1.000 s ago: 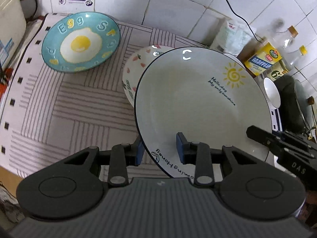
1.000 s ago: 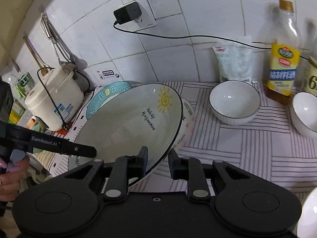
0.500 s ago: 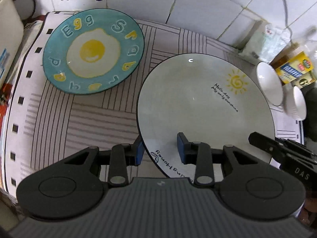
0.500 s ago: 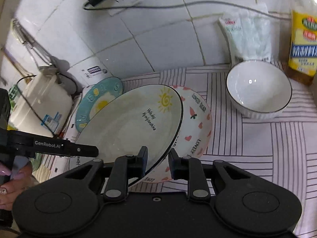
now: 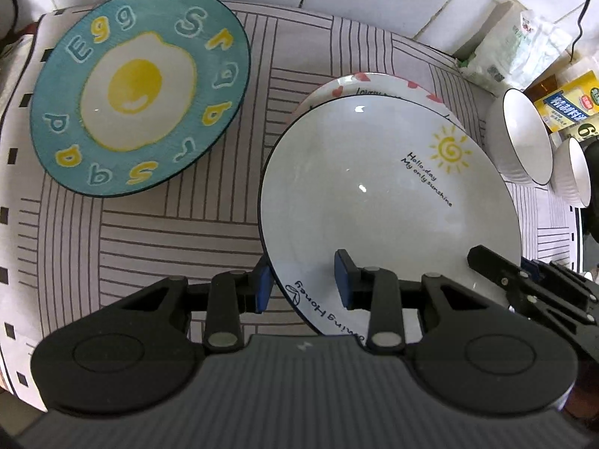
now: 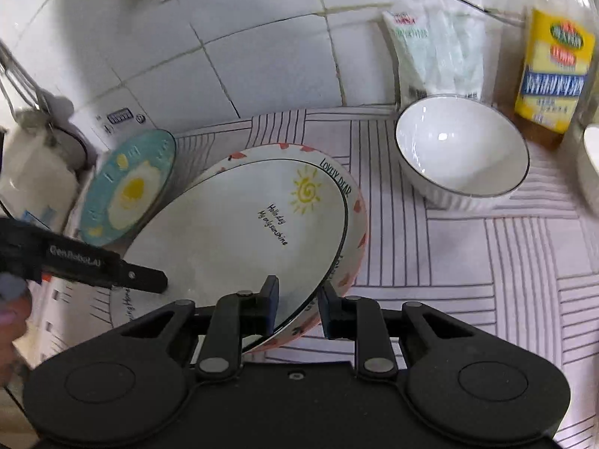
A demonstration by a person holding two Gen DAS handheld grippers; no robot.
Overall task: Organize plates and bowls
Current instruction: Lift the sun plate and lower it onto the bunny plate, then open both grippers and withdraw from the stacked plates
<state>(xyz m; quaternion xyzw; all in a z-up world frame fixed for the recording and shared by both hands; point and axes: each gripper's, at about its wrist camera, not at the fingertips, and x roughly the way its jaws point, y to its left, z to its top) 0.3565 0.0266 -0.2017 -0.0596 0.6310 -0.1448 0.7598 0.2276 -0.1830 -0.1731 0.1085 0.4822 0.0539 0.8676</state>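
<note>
three plates (image 5: pixel 389 202), two bowls (image 5: pixel 524 138), one bottle (image 6: pixel 554 75)

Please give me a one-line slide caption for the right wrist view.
Both grippers hold the sun plate over the heart-print plate, white bowl beside.

Your left gripper (image 5: pixel 304 285) is clamped on the near rim of the sun plate (image 5: pixel 389 202), one blue pad under the edge and one on top. That plate sits over the heart-print plate (image 5: pixel 374 84), which peeks out behind it. The teal egg plate (image 5: pixel 140 89) lies flat on the striped mat (image 5: pixel 157 224) off to the left, clear of both. Your right gripper (image 5: pixel 524 284) pokes in at the plate's right edge, and two white bowls (image 5: pixel 524 138) sit far right.
</note>
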